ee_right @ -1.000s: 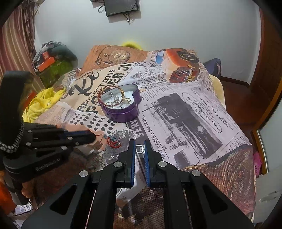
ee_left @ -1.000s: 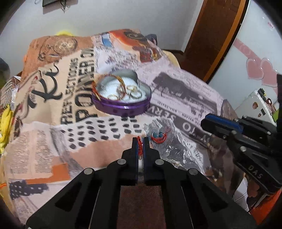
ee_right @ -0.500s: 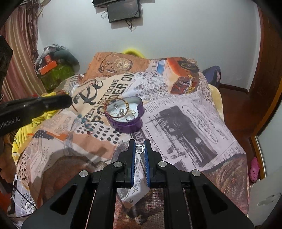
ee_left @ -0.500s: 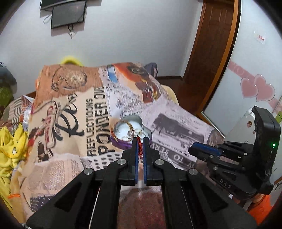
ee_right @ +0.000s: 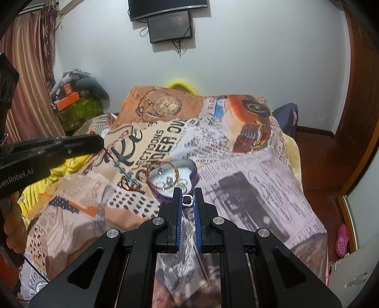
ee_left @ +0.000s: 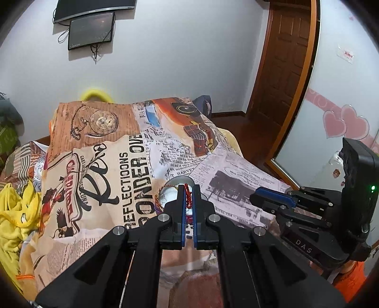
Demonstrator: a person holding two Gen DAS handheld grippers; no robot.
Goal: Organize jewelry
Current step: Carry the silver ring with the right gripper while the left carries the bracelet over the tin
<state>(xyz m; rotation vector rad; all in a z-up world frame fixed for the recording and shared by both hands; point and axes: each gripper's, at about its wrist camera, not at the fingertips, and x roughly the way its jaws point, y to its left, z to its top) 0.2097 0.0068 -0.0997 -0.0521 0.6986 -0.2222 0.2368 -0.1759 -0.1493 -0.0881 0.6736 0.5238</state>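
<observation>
My left gripper point(ee_left: 188, 189) is shut on a red cord bracelet point(ee_left: 187, 195). In the right wrist view the left gripper point(ee_right: 100, 142) shows at the left, and the bracelet point(ee_right: 123, 171) hangs from it with blue beads, above the bedspread. My right gripper point(ee_right: 188, 193) is shut on a small silver ring point(ee_right: 187, 200). A purple heart-shaped tin point(ee_right: 174, 178) sits on the bed just beyond the right gripper, holding rings and a gold-coloured chain. In the left wrist view the tin point(ee_left: 169, 193) is mostly hidden behind the fingers, and the right gripper point(ee_left: 257, 193) sits at the right.
A newspaper-print bedspread point(ee_right: 236, 165) covers the bed. Yellow cloth point(ee_left: 14, 213) lies at its left edge. A wooden door point(ee_left: 286, 59) and a mirrored panel with pink hearts point(ee_left: 345, 123) stand to the right. Screens point(ee_right: 169, 21) hang on the far wall. A hand point(ee_right: 14, 227) holds the left gripper.
Both grippers have risen off the bedspread. The left one lifted the red bracelet off the cloth, so it now dangles. The tin looks smaller and farther below.
</observation>
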